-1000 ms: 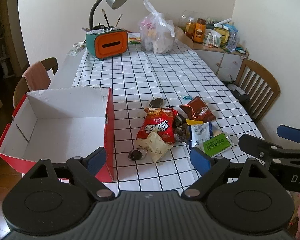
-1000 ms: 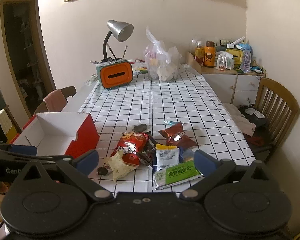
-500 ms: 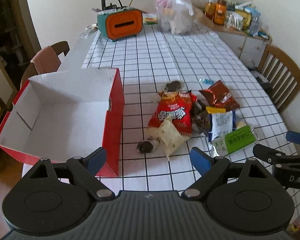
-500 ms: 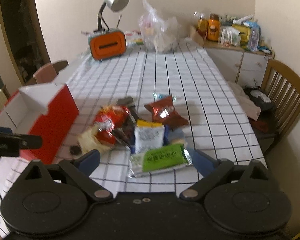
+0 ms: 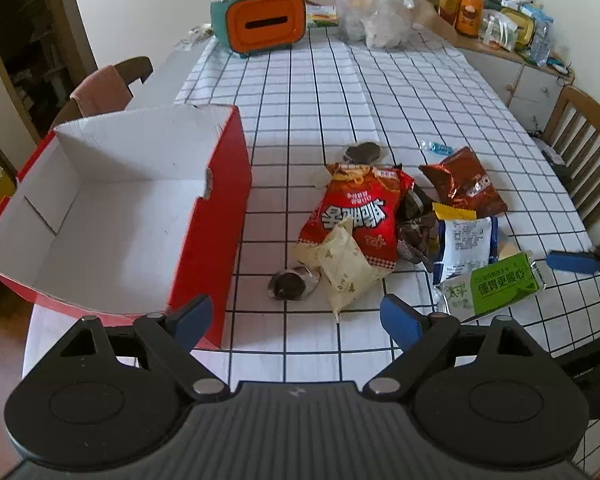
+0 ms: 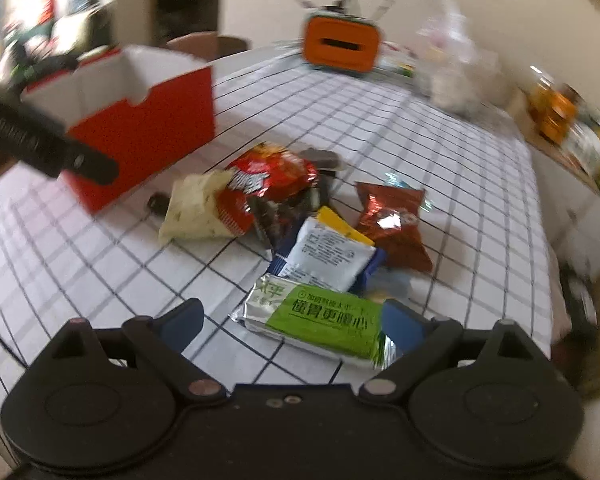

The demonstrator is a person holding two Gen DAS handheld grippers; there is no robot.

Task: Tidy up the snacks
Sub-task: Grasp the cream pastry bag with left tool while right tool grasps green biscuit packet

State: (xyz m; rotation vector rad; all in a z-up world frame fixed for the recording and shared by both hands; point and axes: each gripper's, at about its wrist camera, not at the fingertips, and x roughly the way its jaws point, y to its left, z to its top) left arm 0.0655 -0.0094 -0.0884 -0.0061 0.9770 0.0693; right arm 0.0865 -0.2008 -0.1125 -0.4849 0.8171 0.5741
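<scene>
Right now both tongs hang over the near edge of the table (image 5: 324, 80), which wears a white cloth with a black grid. The left tongs (image 5: 296, 318) stand open with nothing between their blue pads, just beside the near corner of the red box (image 5: 216, 232). That box lies open and its white inside holds nothing.

To the right of the box the snacks sit in a loose heap. Nearest it is a big red bag (image 5: 360, 216), with a pale yellow packet (image 5: 340, 266) lying over its lower corner and a small dark round snack (image 5: 290, 284) touching that packet. Farther from the box come a white-and-blue pouch (image 5: 466, 246) and a brown bag (image 5: 464, 184). A green packet (image 6: 320, 316) lies at the near right of the heap, farthest from the box.

The right tongs (image 6: 294, 320) are over that green packet, their jaws wide but closing; the packet lies partly between the pads, and as far as the blurred view lets me judge, neither pad presses it.

At the far end, beyond the box, stands an orange tissue holder (image 5: 265, 24).
</scene>
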